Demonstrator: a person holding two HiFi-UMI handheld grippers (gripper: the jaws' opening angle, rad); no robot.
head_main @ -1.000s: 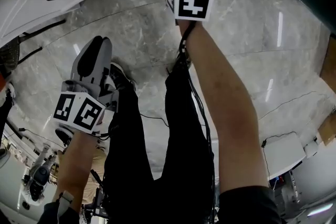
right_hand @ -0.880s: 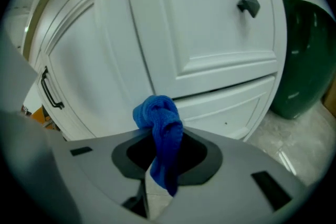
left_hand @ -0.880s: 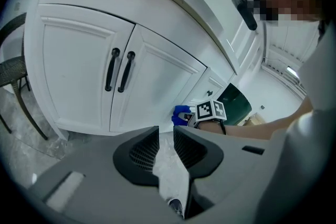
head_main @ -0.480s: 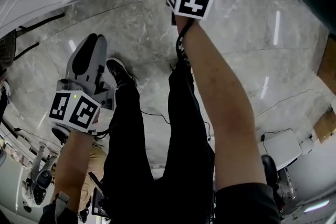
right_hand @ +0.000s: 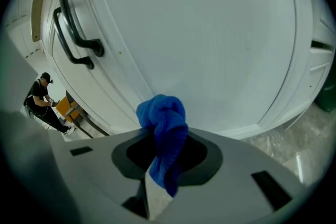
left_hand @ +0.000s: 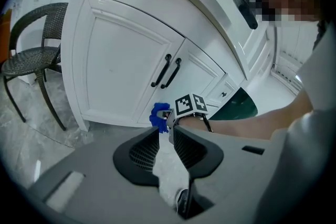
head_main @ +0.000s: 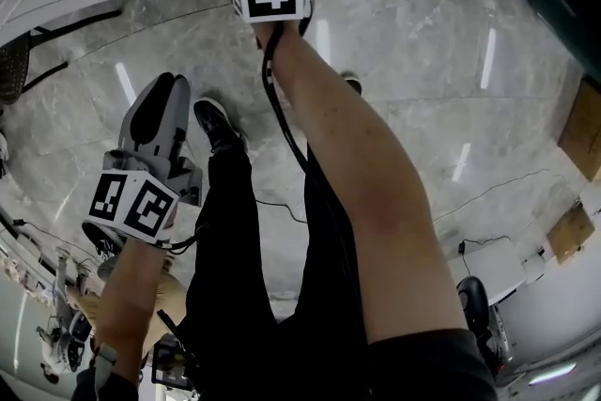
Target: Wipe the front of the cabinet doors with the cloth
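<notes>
The right tongs are clamping a bunched blue cloth. Its wad is sticking out past the tips, so that fabric rather than plastic is facing the door. The wad is sitting low on the panel, below the handles; whether it is actually touching, I cannot tell. The left tongs are hanging back over the floor, jaws narrowly apart with nothing between them, probably to leave the wiping arm room.
</notes>
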